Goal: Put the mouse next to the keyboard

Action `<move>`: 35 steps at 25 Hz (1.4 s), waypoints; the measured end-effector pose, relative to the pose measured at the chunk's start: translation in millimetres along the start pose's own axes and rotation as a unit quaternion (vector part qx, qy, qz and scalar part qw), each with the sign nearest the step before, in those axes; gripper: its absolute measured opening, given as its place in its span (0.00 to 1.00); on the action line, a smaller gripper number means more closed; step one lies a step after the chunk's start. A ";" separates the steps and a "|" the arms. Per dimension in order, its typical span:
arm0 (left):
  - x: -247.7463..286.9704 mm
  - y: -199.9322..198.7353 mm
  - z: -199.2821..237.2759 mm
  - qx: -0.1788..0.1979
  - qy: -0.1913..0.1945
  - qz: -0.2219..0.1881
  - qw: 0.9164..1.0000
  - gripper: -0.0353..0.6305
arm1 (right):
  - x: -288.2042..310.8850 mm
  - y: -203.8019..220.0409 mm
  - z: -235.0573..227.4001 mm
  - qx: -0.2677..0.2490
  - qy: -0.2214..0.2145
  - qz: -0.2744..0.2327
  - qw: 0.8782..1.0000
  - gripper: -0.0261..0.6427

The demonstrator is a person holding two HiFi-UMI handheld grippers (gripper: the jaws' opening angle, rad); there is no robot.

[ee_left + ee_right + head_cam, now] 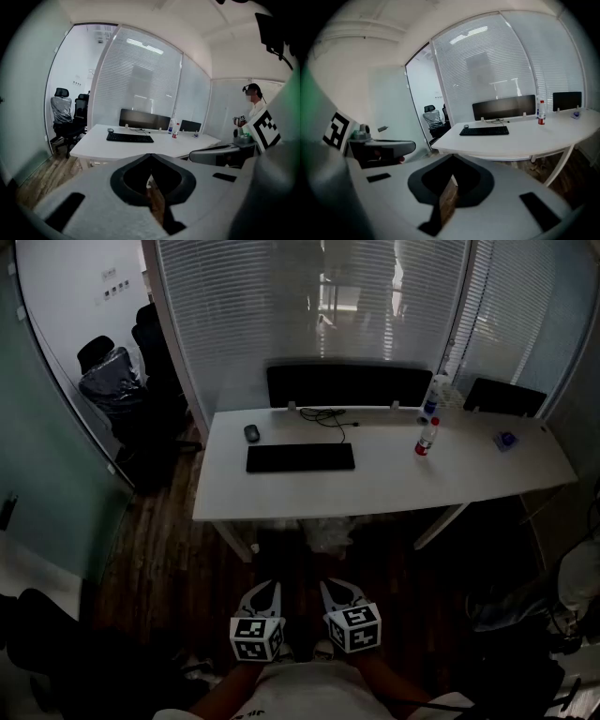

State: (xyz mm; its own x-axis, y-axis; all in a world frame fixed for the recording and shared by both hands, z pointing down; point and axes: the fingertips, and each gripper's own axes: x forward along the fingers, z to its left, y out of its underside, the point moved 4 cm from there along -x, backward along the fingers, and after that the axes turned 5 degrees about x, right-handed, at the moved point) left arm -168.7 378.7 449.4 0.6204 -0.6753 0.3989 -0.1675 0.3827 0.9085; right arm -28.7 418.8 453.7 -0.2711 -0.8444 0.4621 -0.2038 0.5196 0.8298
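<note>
A small dark mouse (pixel 251 433) lies on the white desk (pixel 394 486), apart from the black keyboard (pixel 300 457) and off its far left corner. Both grippers hang low over the wooden floor, well short of the desk. My left gripper (pixel 264 592) is shut with nothing between its jaws. My right gripper (pixel 337 590) is shut and empty too. In the left gripper view the keyboard (pixel 130 138) and mouse (pixel 110 130) sit far beyond the gripper (pixel 150 158). The right gripper view shows the keyboard (pixel 484 131) and mouse (pixel 465 126) beyond the gripper (pixel 452 159).
A black monitor (pixel 349 386) stands behind the keyboard, with a cable on the desk. A red-capped bottle (pixel 427 439) and a small blue object (pixel 506 440) are at the desk's right. Office chairs (pixel 117 381) stand left. A person (pixel 253 105) stands at the right in the left gripper view.
</note>
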 end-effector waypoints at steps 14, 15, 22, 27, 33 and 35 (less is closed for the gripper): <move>28.8 2.2 -21.4 -0.012 -0.020 0.005 1.000 0.06 | 4.3 -5.9 -38.1 -0.009 -0.013 0.006 1.000 0.04; 32.3 1.1 -20.4 -0.010 -0.019 0.005 1.000 0.06 | 7.4 -7.0 -39.2 -0.009 -0.014 0.007 1.000 0.04; 85.1 -10.7 12.4 -0.016 -0.016 0.004 1.000 0.06 | 58.8 -26.8 -59.7 -0.010 -0.010 0.011 1.000 0.04; 145.9 -35.6 62.5 -0.015 -0.011 0.004 1.000 0.06 | 127.3 -62.8 -74.8 -0.009 -0.003 0.009 1.000 0.04; 219.5 -94.0 138.7 0.000 0.001 -0.002 1.000 0.06 | 219.3 -136.8 -88.5 -0.004 0.016 -0.009 1.000 0.04; 240.2 -112.3 162.7 0.007 0.005 -0.004 1.000 0.06 | 247.4 -158.2 -90.2 -0.002 0.018 -0.014 1.000 0.04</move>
State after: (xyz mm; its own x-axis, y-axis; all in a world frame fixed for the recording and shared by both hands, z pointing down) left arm -125.5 70.9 463.4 0.6296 -0.6720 0.3899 -0.1722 0.3687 0.9134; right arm 21.3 115.8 465.0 -0.2305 -0.8624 0.4507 -0.2075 0.4961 0.8431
